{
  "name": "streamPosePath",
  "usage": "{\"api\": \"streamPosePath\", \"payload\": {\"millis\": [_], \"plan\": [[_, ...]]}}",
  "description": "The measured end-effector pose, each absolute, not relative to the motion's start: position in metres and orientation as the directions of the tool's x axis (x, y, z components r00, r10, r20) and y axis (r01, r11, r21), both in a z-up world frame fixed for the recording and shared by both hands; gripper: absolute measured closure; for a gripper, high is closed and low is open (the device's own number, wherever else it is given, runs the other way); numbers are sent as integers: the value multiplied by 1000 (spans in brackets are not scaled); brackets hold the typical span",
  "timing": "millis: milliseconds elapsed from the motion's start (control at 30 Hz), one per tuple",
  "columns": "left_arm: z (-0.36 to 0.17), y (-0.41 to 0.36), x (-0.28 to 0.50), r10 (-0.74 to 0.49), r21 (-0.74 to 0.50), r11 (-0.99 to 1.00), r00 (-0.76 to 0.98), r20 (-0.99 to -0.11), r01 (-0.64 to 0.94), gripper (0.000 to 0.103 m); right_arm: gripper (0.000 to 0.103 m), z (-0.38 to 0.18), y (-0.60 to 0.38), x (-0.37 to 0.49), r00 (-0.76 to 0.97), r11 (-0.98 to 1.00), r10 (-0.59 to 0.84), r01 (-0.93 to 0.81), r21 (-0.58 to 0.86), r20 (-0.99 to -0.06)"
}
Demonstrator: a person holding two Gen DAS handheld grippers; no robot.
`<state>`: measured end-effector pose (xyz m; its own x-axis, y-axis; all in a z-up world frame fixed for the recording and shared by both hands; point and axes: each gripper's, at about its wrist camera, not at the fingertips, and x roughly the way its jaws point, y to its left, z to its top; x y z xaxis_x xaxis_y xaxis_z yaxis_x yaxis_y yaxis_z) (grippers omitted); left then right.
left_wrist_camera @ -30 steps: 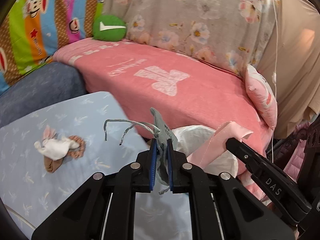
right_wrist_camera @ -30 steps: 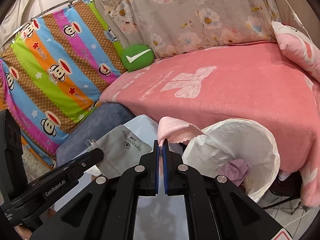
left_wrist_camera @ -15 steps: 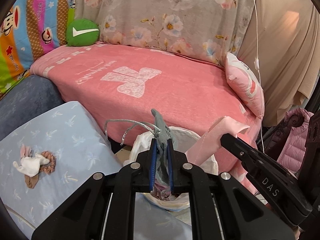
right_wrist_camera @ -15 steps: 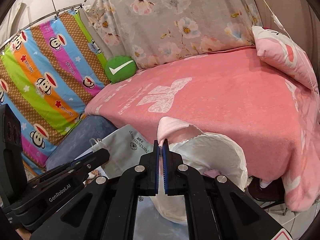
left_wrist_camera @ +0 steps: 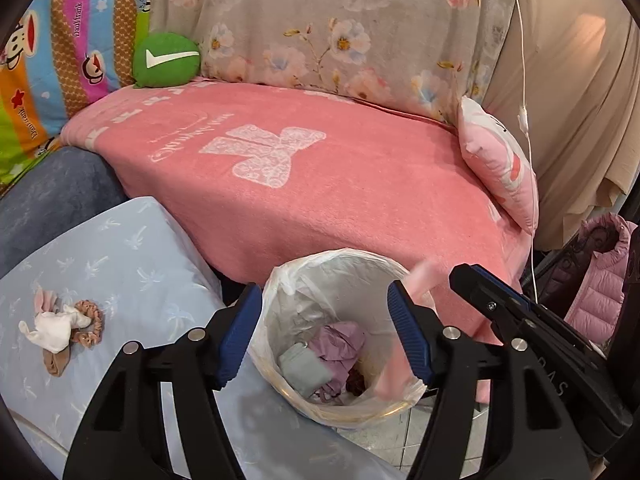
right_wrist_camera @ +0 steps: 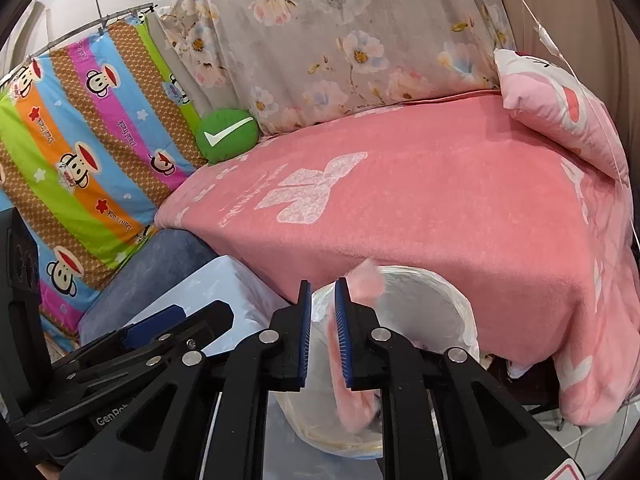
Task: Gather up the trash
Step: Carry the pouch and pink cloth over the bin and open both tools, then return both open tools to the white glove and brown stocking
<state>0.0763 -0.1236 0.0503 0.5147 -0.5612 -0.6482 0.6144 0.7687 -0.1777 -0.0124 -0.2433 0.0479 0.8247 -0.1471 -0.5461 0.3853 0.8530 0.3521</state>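
Over the bin (left_wrist_camera: 340,332), left gripper (left_wrist_camera: 325,330) now gapes empty; its grey pouch (left_wrist_camera: 306,368) lies inside. Right gripper (right_wrist_camera: 322,336) has just parted, pink scrap (right_wrist_camera: 352,368) slipping binward. Both drops done.

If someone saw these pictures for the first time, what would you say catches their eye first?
Probably the big pink blanket across the sofa, with the green cushion at its back corner. Next comes the white-lined trash bin below it, both grippers over it: the left gripper wide open, the right gripper parted beside a blurred pink cloth.
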Motion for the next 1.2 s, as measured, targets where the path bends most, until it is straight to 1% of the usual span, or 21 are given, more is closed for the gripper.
{"api": "streamPosePath", "payload": {"millis": [233,367,1200], "plan": [[44,-112,83,-538,-186,793,525,-660,580,41,86,44,-234,-8,820,861,-130,372,346,-557],[40,-102,86,-524,-188,806,530,-667,561,41,81,43,-226,-7,819,868,-121,361,341,-560],[15,-23,100,-438,-224,885,565,-699,408,41,79,28,-160,14,792,916,-25,263,303,-610]]}}
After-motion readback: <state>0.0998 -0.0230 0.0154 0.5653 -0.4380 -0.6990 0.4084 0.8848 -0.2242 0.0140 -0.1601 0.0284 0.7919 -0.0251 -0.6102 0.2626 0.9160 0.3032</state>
